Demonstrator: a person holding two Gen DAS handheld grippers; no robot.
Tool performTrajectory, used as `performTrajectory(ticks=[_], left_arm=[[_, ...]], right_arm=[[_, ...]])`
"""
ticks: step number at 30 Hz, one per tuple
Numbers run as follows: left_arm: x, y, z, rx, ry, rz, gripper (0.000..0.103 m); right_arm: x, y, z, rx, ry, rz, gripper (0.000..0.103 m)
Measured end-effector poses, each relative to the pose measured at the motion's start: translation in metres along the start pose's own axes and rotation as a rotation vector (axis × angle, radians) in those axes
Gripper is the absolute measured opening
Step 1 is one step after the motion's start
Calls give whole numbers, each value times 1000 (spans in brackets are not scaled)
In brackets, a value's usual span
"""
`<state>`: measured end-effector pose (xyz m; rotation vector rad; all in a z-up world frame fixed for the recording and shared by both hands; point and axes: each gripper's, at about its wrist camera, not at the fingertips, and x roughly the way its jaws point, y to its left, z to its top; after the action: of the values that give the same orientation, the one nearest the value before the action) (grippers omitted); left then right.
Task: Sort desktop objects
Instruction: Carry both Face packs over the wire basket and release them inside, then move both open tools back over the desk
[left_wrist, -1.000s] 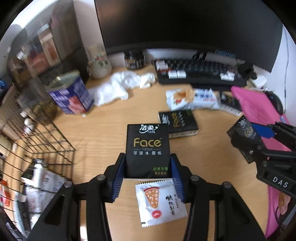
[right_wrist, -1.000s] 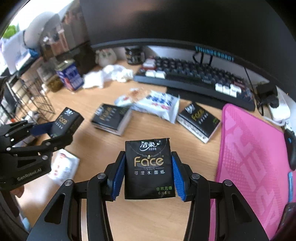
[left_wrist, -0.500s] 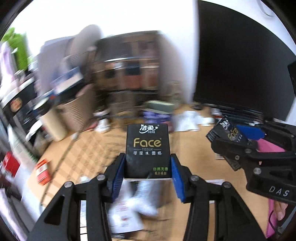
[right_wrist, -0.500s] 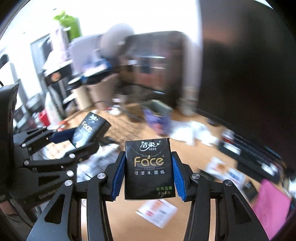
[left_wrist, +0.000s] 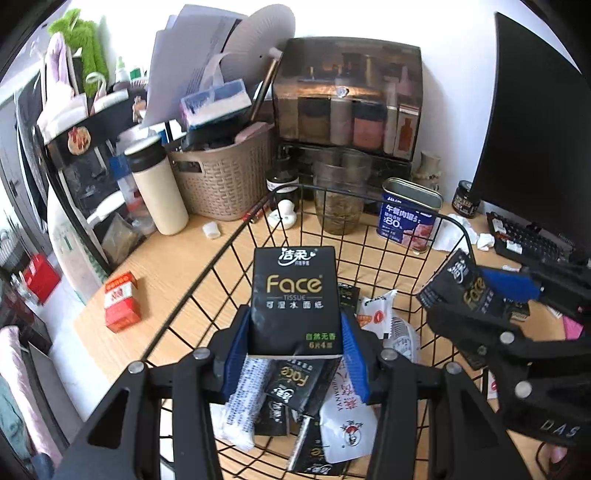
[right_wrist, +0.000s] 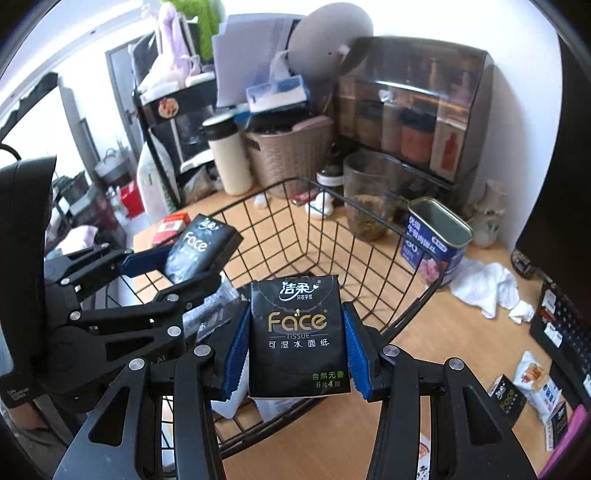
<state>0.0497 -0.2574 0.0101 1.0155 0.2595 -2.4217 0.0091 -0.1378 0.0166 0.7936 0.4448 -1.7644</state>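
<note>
Cluttered shelves and a woven tub back the pale wooden bench (left_wrist: 173, 258) where I'm working. My left gripper (left_wrist: 295, 343) pinches one black tissue pack (left_wrist: 295, 295) by its sides, held over the wire basket (left_wrist: 236, 236); my right gripper (right_wrist: 295, 347) pinches a second tissue pack (right_wrist: 295, 332) above the basket's near rim, the other gripper at its nine o'clock. Both packs are soft, glossy film, flat and rectangular, so they could buckle or slide between the ridged blue pads. I judge the main risk is crowding: two grippers letting go close together could knock each other, or the right pack could catch the thin black wire and tumble outside. A blue tin (right_wrist: 436, 240) stands at two o'clock, just outside the basket.
</note>
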Motion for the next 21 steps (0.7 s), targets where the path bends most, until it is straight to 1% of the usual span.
performTrajectory(ticks=[1,3,4,5,9,17,21], left_arm=[[-1,-1,-1,-2,-1,-10,54],[-2,-2,-2,-5,-3,-29,64],[-4,-1,-2,-14,-9,-31,72],[-6,0,-3,-21,-18,-32,75],[-10,-3,-2,-13,-28,-29,75],[-12,-5,-3,-10,-29,-22,75],[-22,-8,-2,-10,-31,-46,75]], right_arm=[[1,-1,0,0,0,-3,47],[0,-3,1,5,-15,1,48],[-1,-4,1,5,-21,3,48],[-2,-4,2,2,-25,0,50],[-8,-5,4,-5,-46,-25,50],[-13,-7,4,5,-53,-19,50],[-20,-9,5,0,-48,-16,50]])
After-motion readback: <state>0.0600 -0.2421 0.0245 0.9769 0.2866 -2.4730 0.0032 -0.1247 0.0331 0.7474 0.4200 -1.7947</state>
